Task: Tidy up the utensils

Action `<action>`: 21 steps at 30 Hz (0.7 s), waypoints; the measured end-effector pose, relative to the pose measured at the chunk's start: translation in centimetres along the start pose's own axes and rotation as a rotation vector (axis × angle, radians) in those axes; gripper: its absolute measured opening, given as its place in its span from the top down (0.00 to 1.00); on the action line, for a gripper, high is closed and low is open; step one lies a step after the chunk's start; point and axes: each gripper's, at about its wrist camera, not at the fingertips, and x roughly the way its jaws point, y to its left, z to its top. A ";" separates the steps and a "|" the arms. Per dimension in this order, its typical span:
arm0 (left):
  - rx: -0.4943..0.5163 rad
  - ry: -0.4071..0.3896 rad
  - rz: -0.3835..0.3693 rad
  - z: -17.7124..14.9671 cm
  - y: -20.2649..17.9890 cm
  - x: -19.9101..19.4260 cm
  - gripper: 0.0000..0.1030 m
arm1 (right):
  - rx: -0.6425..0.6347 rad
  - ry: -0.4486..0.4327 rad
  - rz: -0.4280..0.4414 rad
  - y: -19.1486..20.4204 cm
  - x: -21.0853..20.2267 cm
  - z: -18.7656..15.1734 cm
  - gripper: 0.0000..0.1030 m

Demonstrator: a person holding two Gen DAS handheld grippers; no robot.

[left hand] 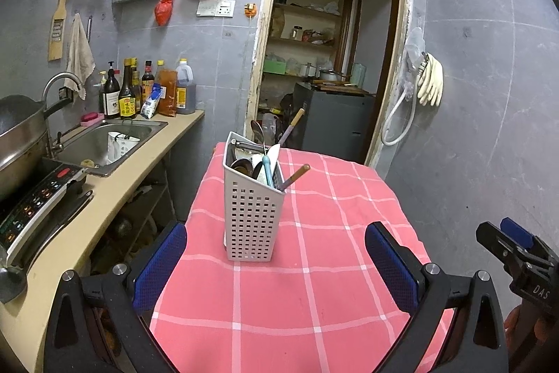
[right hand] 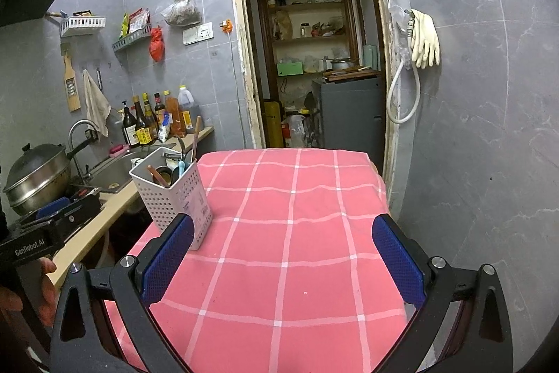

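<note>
The left gripper (left hand: 276, 268) is hovering low over the near end of the table with its blue-padded fingers (left hand: 160, 264) standing wide apart and gripping nothing, and the white perforated caddy (left hand: 252, 215) is sitting straight ahead of it, centred in the gap between the pads and a little beyond their tips. The right gripper (right hand: 283, 264) is likewise hanging spread and empty, but from its own view the caddy is lying off to the left, partly hidden behind its left pad, so the left hand is looking the better lined up of the two. The caddy is standing upright on the pink checked tablecloth (left hand: 314, 285), its long axis vertical, and the utensils (left hand: 258, 163) are already resting inside it, handles and bowls sticking up past the rim: a wooden-handled piece (left hand: 297, 175) leaning to the right, a light blue handle (left hand: 268, 171) near the middle, and what seem to be metal spoons or ladles crowded at the back, though the jumble is too tight to sort with confidence. No utensil is showing loose on the cloth, which would fit either a holder still awaiting sorting or one already filled and tidied
</note>
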 end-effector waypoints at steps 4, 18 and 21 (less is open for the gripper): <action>0.008 0.003 -0.003 -0.1 -0.2 -0.2 0.01 | 0.002 0.000 0.002 -0.1 -0.1 -0.1 0.03; -0.001 0.004 0.005 0.0 0.3 -0.3 0.00 | 0.003 -0.002 0.012 0.5 -0.7 -0.2 0.03; 0.000 0.003 0.008 0.0 0.5 -0.4 0.00 | 0.004 0.001 0.014 0.6 -0.5 0.0 0.03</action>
